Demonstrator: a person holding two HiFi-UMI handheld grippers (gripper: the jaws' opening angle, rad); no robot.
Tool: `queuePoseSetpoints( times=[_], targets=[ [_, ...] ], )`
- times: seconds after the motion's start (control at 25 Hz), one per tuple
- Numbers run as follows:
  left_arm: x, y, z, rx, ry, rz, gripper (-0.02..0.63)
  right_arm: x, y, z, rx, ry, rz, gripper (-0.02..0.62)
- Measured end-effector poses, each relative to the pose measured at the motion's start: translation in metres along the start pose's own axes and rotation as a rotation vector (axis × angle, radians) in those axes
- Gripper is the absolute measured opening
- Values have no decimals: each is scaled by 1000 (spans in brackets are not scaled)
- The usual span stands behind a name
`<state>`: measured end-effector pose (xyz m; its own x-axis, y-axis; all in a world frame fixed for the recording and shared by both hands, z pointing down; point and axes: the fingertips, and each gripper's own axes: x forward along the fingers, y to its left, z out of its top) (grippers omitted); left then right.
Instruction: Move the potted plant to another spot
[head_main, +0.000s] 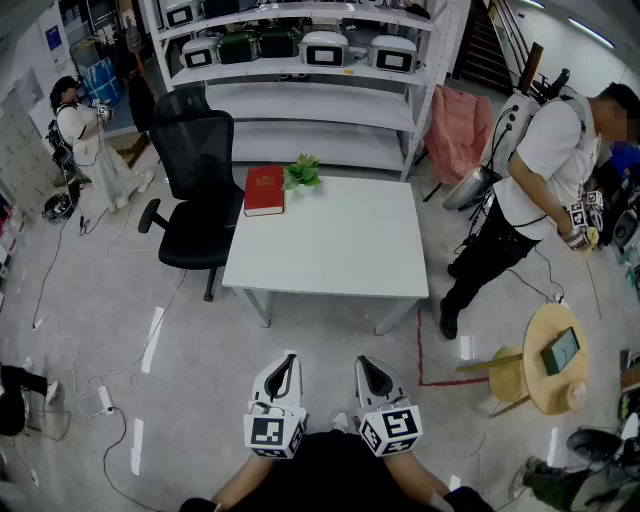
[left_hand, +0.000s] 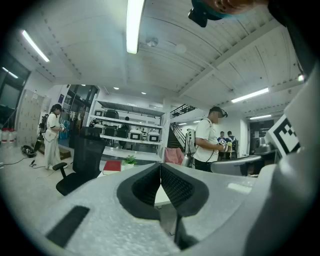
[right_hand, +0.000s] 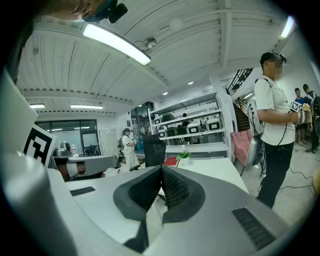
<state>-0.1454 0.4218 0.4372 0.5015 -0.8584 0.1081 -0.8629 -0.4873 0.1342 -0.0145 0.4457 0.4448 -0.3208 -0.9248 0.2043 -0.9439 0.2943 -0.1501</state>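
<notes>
Both grippers held low near the person's body, well short of the table (head_main: 340, 250): left gripper (head_main: 288, 360) jaws together, nothing in them, right gripper (head_main: 366, 362) same, pressed together and empty. Plant (head_main: 302, 172) sits at the table's far edge, just beside a red book (head_main: 264, 190) on its left. Black chair (head_main: 200, 190) stands at the table's left and a person (head_main: 540, 170) off to the right

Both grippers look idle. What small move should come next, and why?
Probably reach the right gripper forward toward the small green potted plant, opening its fingers: both it and the left gripper are shut and empty, short of the white table, and the plant stands at the far edge beside the red book.
</notes>
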Motion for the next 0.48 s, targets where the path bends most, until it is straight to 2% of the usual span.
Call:
queuePoseSetpoints(
  times=[0.48],
  targets=[
    [0,-15,-3,1,4,10,17,-13,-9,2,-4,-19,13,11]
  ],
)
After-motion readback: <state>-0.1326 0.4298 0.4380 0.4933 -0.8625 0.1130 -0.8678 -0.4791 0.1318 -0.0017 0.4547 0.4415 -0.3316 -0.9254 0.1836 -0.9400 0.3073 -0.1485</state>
